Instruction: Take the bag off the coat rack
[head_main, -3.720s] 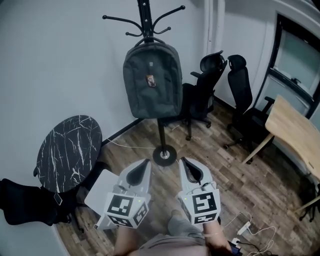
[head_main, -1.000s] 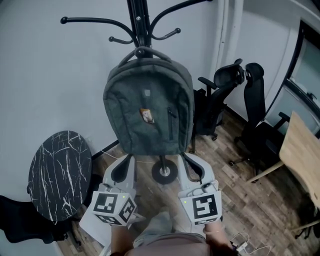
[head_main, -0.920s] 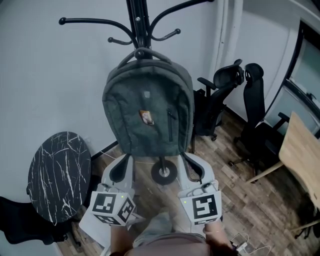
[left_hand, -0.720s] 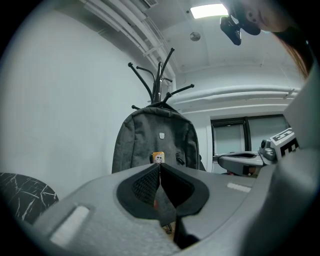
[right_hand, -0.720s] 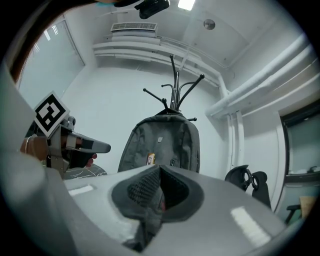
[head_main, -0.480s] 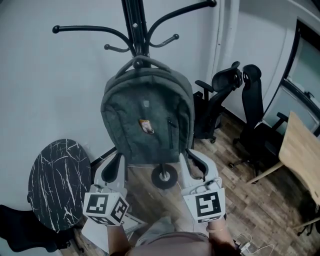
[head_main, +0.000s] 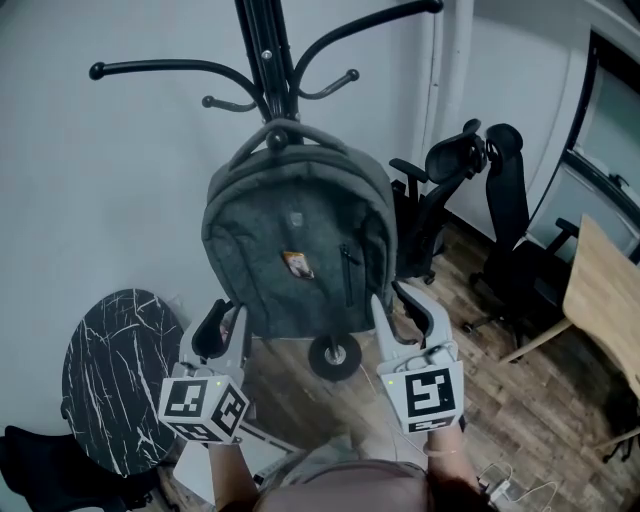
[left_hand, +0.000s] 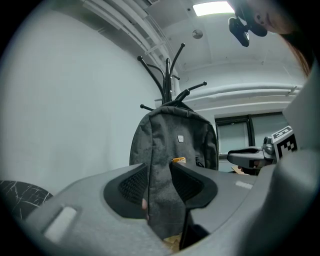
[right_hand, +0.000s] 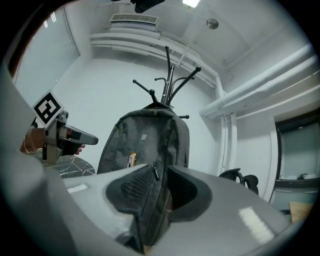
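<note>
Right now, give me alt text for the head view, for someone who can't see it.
A grey backpack hangs by its top loop from a black coat rack. Below it, the left gripper and right gripper point at its bottom corners, jaws opening, nothing clamped between them. A round marble table stands left, office chairs right.

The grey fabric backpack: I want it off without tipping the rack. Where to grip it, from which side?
Probably its two lower side edges, one from each side, approached from the front. The grey fabric backpack hangs upright by its top loop on the black metal coat rack, so lifting both sides evenly should raise the loop straight off.
</note>
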